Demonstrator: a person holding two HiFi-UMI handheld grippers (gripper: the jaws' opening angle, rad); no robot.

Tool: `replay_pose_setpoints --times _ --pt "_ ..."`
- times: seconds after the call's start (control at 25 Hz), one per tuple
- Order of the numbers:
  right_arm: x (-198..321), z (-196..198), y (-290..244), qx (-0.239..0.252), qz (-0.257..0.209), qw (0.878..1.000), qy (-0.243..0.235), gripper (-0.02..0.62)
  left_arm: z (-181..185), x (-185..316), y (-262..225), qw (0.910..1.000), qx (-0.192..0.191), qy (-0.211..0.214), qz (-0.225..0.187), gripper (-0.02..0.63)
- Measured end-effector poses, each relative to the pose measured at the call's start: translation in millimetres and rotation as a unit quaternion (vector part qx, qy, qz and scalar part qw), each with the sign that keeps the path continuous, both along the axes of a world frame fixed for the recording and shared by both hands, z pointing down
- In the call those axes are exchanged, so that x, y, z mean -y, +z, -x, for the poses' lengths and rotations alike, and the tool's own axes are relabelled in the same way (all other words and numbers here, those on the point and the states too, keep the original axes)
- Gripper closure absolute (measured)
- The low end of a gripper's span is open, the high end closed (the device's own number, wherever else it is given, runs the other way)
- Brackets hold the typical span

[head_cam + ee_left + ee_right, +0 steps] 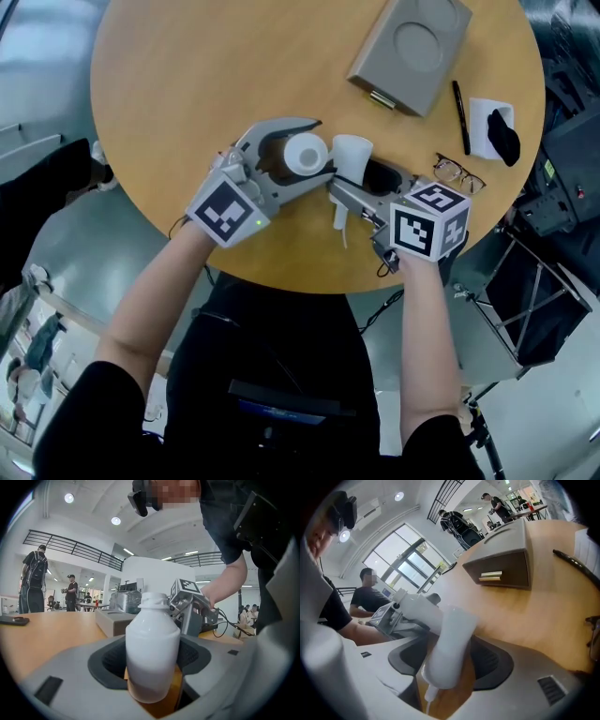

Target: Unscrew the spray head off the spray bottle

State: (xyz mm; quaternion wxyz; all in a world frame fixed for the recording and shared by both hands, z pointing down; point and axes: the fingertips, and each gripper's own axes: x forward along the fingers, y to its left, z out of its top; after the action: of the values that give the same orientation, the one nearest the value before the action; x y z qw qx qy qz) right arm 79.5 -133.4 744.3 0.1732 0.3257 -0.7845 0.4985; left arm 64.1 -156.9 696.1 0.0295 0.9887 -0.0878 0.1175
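A white spray bottle stands upright on the round wooden table, its threaded neck bare. My left gripper is shut on its body from both sides. The white spray head is off the bottle and leans tilted just right of it, its thin dip tube trailing toward the table's near edge. My right gripper stands open around the spray head, with wood showing on either side between the head and the pads.
A grey box lies at the far right of the table. A black pen, glasses and a white pad with a black object sit near the right edge. A dark phone lies far off.
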Motion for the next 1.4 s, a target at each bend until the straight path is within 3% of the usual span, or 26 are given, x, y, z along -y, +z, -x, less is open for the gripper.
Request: replay_pose_setpoints --times 0.28,0.44,0.88,1.16,1.4 --pt "1.9 3.0 -7.9 -0.040 -0.037 0.998 -0.011 0.256 7.6 -0.8 -11.6 1.0000 -0.003 0.001 -0.004 0.279" --pt "1.1 2.3 -4.3 -0.057 -0.039 0.997 -0.019 0.184 10.3 -0.3 -10.0 0.9999 -0.007 0.005 0.006 0.255" --pt "-6.7 0.8 -39.4 -0.056 -0.062 0.996 -0.013 0.170 20.9 -7.4 -35.5 0.9997 -0.003 -0.018 -0.018 0.238" --pt "-25.4 13.3 -95.3 -0.023 -0.130 0.991 -0.037 0.170 44.3 -12.7 -66.3 0.9963 0.000 -0.084 -0.021 0.238" --pt "-55.9 40.8 -167.4 0.032 -0.218 0.973 -0.074 0.172 72.1 -47.2 -115.8 0.9895 -0.028 -0.141 0.017 0.238"
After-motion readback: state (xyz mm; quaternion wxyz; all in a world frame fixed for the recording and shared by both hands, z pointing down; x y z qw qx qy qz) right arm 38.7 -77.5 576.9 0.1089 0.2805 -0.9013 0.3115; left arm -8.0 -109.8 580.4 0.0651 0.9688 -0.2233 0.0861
